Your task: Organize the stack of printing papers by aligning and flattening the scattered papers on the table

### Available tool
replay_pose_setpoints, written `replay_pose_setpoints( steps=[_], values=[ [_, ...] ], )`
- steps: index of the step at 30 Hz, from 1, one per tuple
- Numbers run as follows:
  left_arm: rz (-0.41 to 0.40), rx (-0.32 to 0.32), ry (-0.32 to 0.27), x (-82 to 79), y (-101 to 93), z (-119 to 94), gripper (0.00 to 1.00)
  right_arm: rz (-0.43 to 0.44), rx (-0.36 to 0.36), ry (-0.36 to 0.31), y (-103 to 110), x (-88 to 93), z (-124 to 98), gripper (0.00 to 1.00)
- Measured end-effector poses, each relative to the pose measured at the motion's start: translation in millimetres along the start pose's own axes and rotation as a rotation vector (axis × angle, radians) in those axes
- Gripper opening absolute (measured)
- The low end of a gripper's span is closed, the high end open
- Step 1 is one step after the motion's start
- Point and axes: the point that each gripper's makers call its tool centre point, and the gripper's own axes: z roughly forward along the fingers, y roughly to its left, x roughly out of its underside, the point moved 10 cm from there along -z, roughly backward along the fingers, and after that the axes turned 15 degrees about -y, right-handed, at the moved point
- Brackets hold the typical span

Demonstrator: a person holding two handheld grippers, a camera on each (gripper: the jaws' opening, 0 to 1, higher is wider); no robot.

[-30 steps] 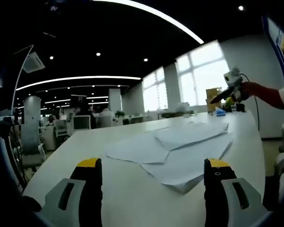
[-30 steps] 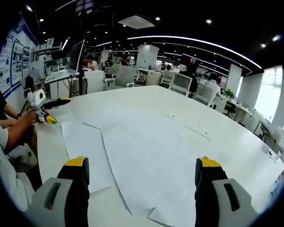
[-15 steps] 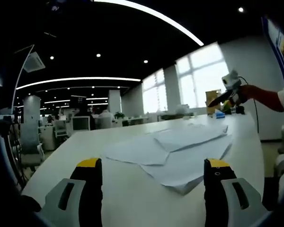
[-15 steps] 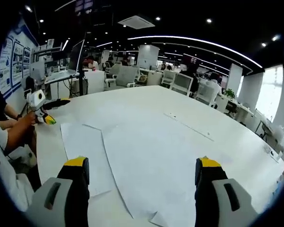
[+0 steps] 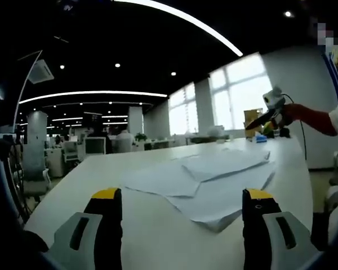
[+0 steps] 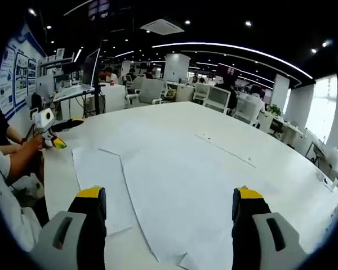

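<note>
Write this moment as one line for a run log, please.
papers: scattered on table, untouched | left gripper: open, above table | right gripper: open, over papers | step: aligning not begun

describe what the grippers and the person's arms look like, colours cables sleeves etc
Each gripper has two grey moulded fingers with black inner pads and yellow tips. Seen from the left gripper view, the right gripper carries a white camera box, black fingers with a yellow tip and a thin dark cable. The person wears a white short sleeve.
</note>
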Motion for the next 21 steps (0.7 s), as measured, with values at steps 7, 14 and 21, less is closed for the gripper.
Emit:
replay_pose_setpoints(
  steps=[7,14,21],
  values=[
    [0.015,0.008,-0.009,-2.2,-1.7,-3,0.9,-0.004,0.013,0.025,0,5.4,3,0.88],
    [0.04,0.015,0.001,-2.9,-3.3,-4,0.9,-0.023,0.015,0.05,2,4.8,11,0.88],
    [0.018,0.01,-0.008,-3.5,-0.6,-4,0.9,-0.036,0.007,0.075,3,6.2,16,0.88]
  ],
)
